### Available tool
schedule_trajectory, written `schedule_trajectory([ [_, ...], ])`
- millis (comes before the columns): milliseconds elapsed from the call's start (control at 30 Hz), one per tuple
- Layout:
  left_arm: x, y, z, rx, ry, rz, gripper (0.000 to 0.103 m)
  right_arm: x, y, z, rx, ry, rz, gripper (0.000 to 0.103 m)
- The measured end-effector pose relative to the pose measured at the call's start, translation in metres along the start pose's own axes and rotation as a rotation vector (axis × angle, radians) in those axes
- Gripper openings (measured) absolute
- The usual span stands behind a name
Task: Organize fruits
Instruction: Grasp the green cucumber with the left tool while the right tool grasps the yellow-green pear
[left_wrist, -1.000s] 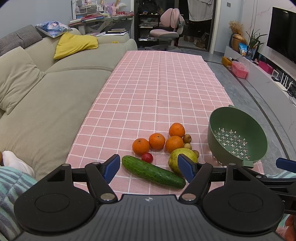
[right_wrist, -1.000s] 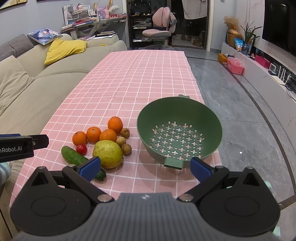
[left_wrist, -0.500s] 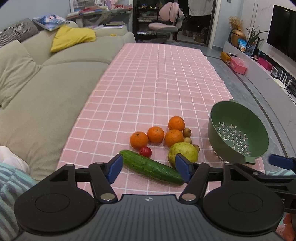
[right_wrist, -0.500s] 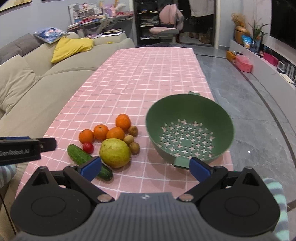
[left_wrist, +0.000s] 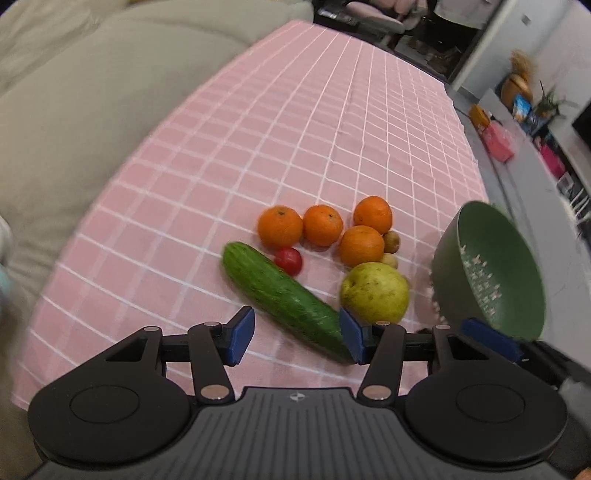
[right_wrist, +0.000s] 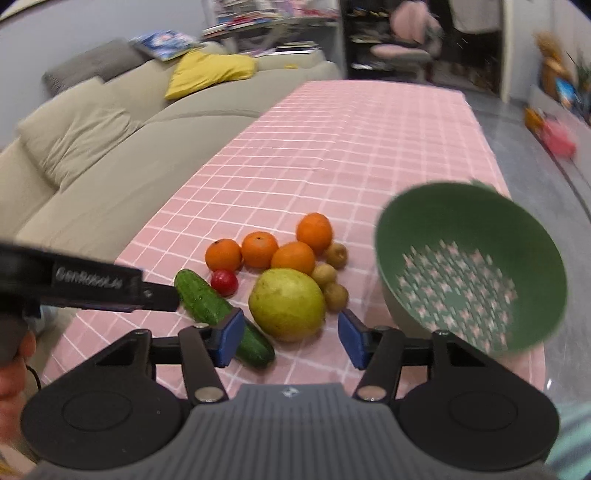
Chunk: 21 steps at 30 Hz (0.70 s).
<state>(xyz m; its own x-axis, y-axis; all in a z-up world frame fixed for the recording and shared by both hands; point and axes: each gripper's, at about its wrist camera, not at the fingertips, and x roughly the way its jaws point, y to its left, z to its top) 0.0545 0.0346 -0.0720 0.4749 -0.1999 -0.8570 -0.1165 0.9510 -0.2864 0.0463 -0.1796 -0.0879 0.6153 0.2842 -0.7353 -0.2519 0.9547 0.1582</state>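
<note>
Both hand-held grippers closing, nothing gripped yet: left hand-held gripper over the long green cucumber, right hand-held gripper at the big yellow-green pear, 12 o'clock.

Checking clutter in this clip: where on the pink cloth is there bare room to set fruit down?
The pink checked cloth is bare beyond the oranges, up to its far end, and between the cucumber and the sofa-side edge. It is crowded where the oranges, tomato, pear and kiwis bunch beside the green colander.

Black tool, blue pads
</note>
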Motion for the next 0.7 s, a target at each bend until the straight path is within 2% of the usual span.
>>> schedule_trajectory([
  [133,0.021,0.005,0.006,-0.071,0.03,-0.016,0.06,0.026,-0.001,0.008,-0.02,0.021,0.013,0.055],
  [400,0.042,0.02,0.012,-0.197,0.056,0.019,0.063,0.06,0.007,0.01,-0.101,0.046,0.003,0.057],
  [500,0.048,0.026,0.013,-0.245,0.071,0.018,0.063,0.067,0.007,0.01,-0.108,0.053,0.0,0.062],
  [633,0.057,0.027,0.015,-0.26,0.089,0.038,0.063,0.073,0.003,0.011,-0.078,0.066,0.003,0.062],
  [700,0.058,0.025,0.015,-0.26,0.088,0.051,0.067,0.075,0.002,0.01,-0.069,0.072,0.008,0.063],
])
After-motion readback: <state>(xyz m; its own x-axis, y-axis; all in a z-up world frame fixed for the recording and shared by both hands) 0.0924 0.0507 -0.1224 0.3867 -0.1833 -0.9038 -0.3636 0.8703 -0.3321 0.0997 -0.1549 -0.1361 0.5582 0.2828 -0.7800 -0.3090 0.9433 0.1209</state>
